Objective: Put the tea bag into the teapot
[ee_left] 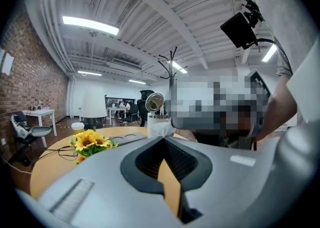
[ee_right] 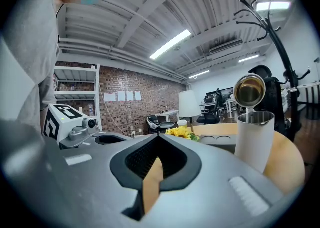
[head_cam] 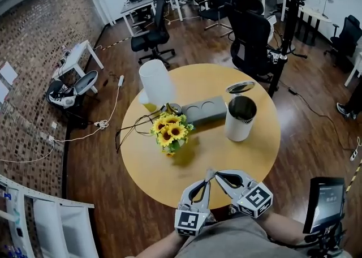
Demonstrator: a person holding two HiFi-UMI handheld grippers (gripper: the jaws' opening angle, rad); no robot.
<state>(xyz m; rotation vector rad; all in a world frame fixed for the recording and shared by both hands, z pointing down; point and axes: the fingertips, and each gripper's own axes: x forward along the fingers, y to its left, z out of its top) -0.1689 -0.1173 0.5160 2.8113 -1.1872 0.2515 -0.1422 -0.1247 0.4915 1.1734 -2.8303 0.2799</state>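
- Desk (head_cam: 249,163): round, wooden top; carries every item below.
- Left gripper (head_cam: 207,182): at the desk's 6 o'clock edge, pointing to 12 o'clock. Jaws pressed together, pinching a tea bag at their very tips.
- Tea bag (ee_left: 161,129): small, white and crumpled. It stands out just past the left jaw tips, held above the desk edge. The head view shows it only as a pale fleck (head_cam: 210,171) where the two grippers' tips meet.
- Right gripper (head_cam: 220,176): just beside the left one, angled toward 10 o'clock, its tips close to the left tips. Jaws closed, with nothing between them in its own view.
- Teapot (head_cam: 240,119): tall white cylinder, upright, mouth open. It stands at 1 o'clock from the jaws and well apart from them; in the left gripper view it is straight behind the tea bag.
- Lid (head_cam: 240,87): round and metallic, hinged up at the teapot's far rim.
- Sunflowers (head_cam: 169,131): small bunch, at 10 o'clock from the jaws, near the desk's middle.
- Tray (head_cam: 205,110): grey, with two round wells, lying between the sunflowers and the teapot on the far side.
- Lamp (head_cam: 155,81): white shade, at the desk's 11 o'clock.
- Cup (head_cam: 147,104): yellowish, at the lamp's foot, partly hidden.
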